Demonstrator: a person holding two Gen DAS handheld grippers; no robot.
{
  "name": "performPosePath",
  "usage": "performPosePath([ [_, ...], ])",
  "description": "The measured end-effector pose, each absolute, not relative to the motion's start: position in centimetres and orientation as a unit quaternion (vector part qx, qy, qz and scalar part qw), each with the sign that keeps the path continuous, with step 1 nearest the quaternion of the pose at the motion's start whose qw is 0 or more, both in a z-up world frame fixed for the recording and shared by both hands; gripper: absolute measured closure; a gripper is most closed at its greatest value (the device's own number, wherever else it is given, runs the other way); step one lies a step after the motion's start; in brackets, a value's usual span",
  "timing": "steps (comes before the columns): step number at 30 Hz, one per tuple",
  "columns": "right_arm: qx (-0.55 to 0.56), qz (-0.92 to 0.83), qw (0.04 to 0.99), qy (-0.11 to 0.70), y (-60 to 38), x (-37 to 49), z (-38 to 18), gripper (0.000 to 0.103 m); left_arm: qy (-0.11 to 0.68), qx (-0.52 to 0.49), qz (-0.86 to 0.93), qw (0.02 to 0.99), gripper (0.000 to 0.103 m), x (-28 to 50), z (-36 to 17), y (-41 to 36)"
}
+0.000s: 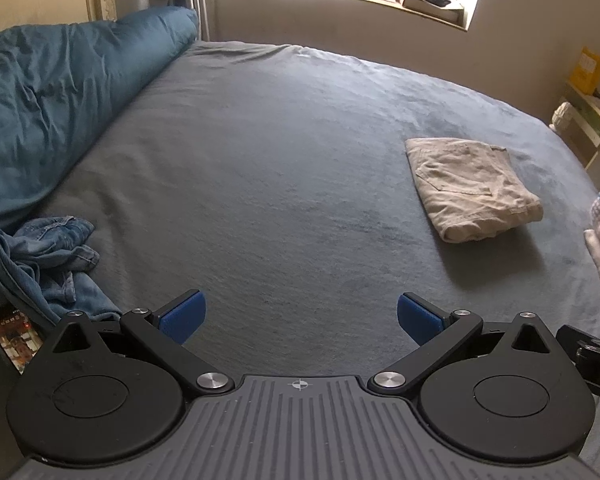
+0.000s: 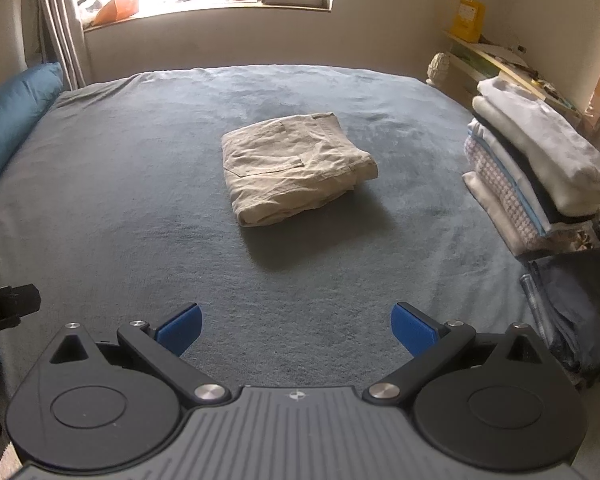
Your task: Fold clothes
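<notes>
Folded beige trousers (image 2: 296, 166) lie flat on the grey bed sheet (image 2: 140, 200); the left wrist view has the same trousers (image 1: 472, 188) at the right. Crumpled blue jeans (image 1: 52, 256) sit in a heap at the bed's left edge. My left gripper (image 1: 300, 318) hovers over the near part of the bed, open, nothing between its blue pads (image 1: 184, 316). My right gripper (image 2: 296, 326) is also open and empty, well short of the beige trousers.
A teal duvet (image 1: 48, 92) is bunched along the left side. A stack of folded clothes (image 2: 536, 168) stands at the bed's right edge, with darker folded fabric (image 2: 576, 312) below it. A window sill (image 2: 204, 4) with clutter runs behind the bed; shelves (image 2: 500, 60) are at right.
</notes>
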State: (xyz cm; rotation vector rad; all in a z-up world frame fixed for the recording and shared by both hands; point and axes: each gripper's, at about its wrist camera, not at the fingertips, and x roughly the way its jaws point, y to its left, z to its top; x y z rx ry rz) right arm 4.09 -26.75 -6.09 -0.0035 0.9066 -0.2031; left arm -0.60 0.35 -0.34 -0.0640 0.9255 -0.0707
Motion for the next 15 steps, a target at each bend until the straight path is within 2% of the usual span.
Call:
performPosePath([
  [15,-0.012,-0.097,0.891,0.444,-26.12,4.15,-6.34,0.000,0.445,-0.031,-0.032,0.895,0.000,-0.63,-0.49,0.69],
])
